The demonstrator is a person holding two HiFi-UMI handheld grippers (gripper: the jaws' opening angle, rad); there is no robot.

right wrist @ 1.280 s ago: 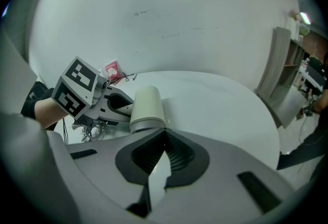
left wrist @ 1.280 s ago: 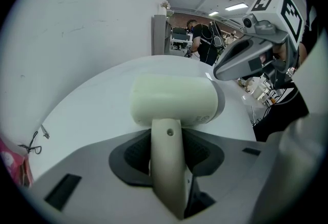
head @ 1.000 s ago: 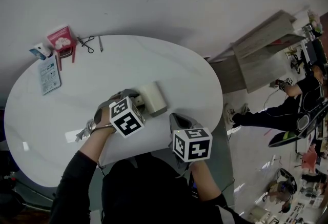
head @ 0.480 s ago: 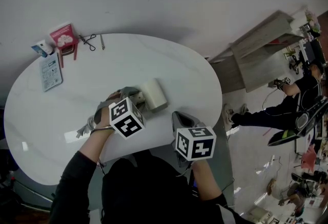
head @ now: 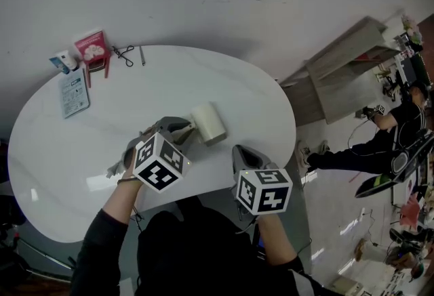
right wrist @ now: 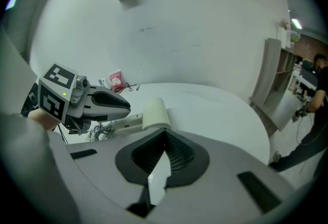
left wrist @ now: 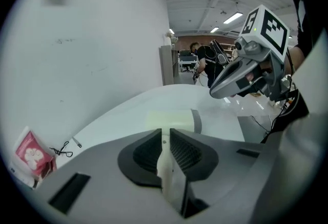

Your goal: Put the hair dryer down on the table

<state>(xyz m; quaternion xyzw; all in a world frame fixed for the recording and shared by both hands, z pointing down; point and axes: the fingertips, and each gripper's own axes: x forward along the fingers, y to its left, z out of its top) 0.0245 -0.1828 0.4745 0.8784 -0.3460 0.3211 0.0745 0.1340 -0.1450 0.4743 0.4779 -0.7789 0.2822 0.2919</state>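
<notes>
Currently one cream hair dryer (head: 207,124) is being shown lying on its side on the single white oval table (head: 224,78), close to the near edge. Its barrel is resting on the tabletop and its handle is running leftward.

Two grippers are being held over the near edge, each carrying one cube with black-and-white square markers. The left gripper (left wrist: 164,135) is being held just above the handle. Its jaws have just been closing and are now standing a narrow slit apart, and a strip of the cream handle is showing through that slit. The pads are not pressing on the handle, so the dryer is released. The right gripper (right wrist: 165,136) is being held to the right of the dryer, apart from it, with its jaws clenched on nothing.

At the table's far-left edge, five small things are lying near one another:
- one pink packet (head: 93,45)
- one small blue-and-white box (head: 63,61)
- one pale blue leaflet (head: 73,93), its print too small to be read
- one black looped tool (head: 123,53)
- one slim stick (head: 142,55)
</notes>
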